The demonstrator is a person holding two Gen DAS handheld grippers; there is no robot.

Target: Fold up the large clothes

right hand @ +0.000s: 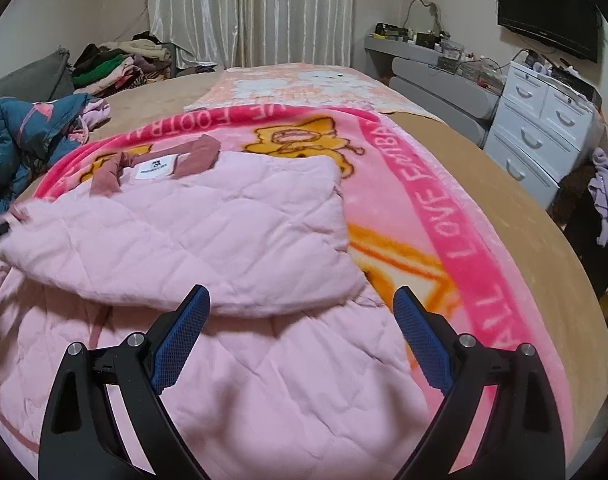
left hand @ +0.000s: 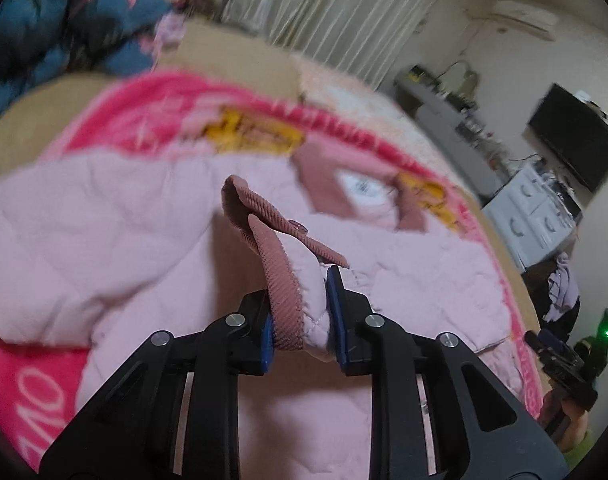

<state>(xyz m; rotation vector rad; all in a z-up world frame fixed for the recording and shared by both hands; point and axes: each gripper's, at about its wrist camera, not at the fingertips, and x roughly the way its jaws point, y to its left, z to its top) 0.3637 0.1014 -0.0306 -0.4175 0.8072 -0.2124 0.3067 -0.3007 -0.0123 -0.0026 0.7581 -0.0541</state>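
A large pale pink quilted jacket [right hand: 208, 240] with a dusty-rose corduroy collar [right hand: 196, 156] and white label lies on a pink blanket [right hand: 435, 208] on the bed. One side is folded over its middle. My left gripper [left hand: 300, 316] is shut on a sleeve cuff [left hand: 288, 276] with rose corduroy trim and a snap, and holds it raised over the jacket [left hand: 104, 232]. My right gripper [right hand: 302, 320] is open and empty, just above the jacket's lower half. The left gripper shows at the far left edge of the right wrist view [right hand: 0, 230].
A blue patterned garment [right hand: 32, 132] lies bunched at the bed's left side. A pile of clothes [right hand: 120, 64] sits at the far left corner. White drawers [right hand: 543, 128], a grey desk [right hand: 435, 68] and a wall TV [right hand: 547, 12] stand right of the bed.
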